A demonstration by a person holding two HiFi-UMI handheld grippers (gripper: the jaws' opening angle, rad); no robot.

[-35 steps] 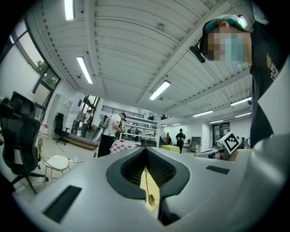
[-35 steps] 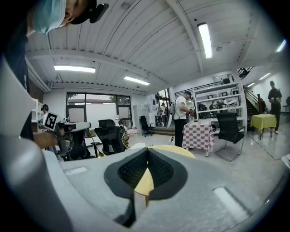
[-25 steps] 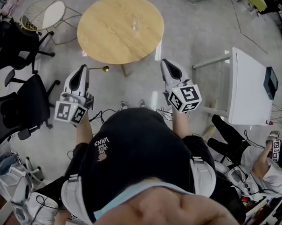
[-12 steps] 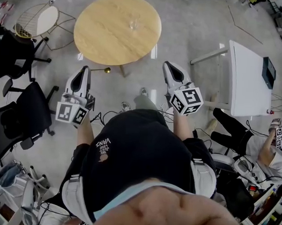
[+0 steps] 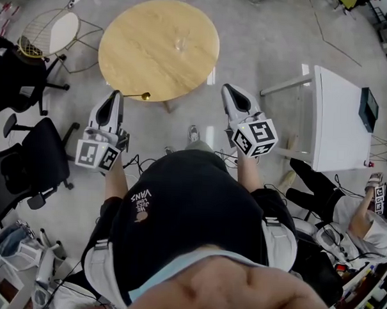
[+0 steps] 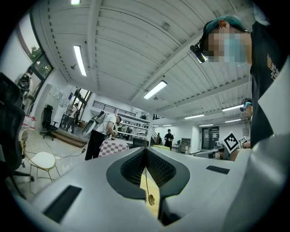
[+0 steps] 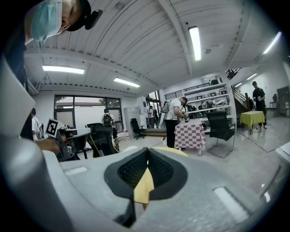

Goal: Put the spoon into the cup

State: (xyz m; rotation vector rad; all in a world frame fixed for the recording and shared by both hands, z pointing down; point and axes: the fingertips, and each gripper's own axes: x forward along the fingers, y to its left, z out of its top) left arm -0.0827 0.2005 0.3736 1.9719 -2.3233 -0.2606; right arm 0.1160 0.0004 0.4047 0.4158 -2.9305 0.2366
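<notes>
- Nearest: a person in a black top, seen from above, stands on a grey floor w/ a gripper in each hand, both pointing fwd.
- Left gripper (image 5: 113, 96): jaws pressed together on the thin handle of a small gold spoon (image 5: 135, 95). The spoon sticks out sideways to the right of the tip, roughly level, w/ the bowl end away from the jaws. In the left gripper view the handle runs down from the closed tip (image 6: 146, 149) to the little round bowl (image 6: 151, 199).
- Right gripper (image 5: 227, 89): jaws closed w/ nothing between them. In the right gripper view only the counter's yellow shows through the gap behind the tip (image 7: 147, 150).
- Ahead of both grippers: a round wooden counter (image 5: 140, 52).
- Furthest: the cup (image 5: 180, 42), clear glass and faint, stands upright on the counter, right of centre and toward the far side, well apart from the spoon.
- Step in hand, as I judge it: carrying the spoon to the cup; insertion not yet begun.
- To do it well:
  - Step closer so the reach across the counter is short.
  - Keep a firm squeeze, as the thin handle could slip or swivel.
  - Turn the wrist so the bowl end points down.
  - Centre it over the cup's mouth before lowering, and let go only once it's inside the rim.
- Risk: the glass is prob. light, and a knock on the rim could tip it. The free right gripper could steady it.
</notes>
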